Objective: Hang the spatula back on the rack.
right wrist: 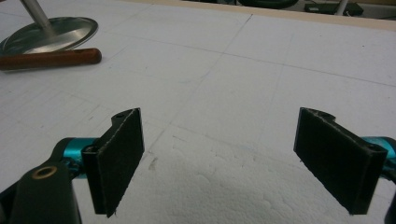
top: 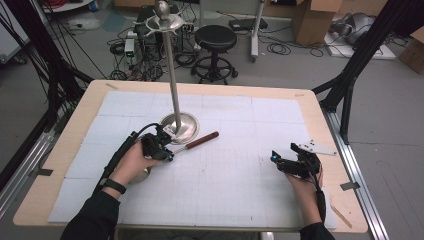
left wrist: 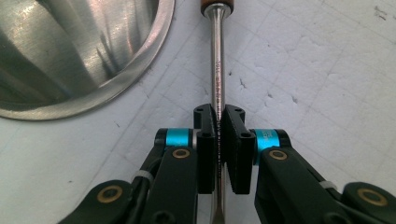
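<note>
Left of centre, left hand-held gripper (top: 169, 154): clamped on the metal shaft of the wooden-handled tool (left wrist: 217, 60).
Tool: flat on worktop (top: 310, 115), beside stand base (top: 181, 125).
Lower right, right hand-held gripper (right wrist: 219, 158): jaws wide apart, empty.

**Wooden-handled tool lying beside the stand base**

A slim tool with a polished steel shaft and reddish-brown wooden handle (top: 202, 139) lies flat on the white gridded surface (top: 240, 175). Its handle points away to the right, just beside the round brushed-metal base of an upright pole stand (top: 181, 126). The left gripper (left wrist: 218, 135) is clamped on the shaft.
</note>
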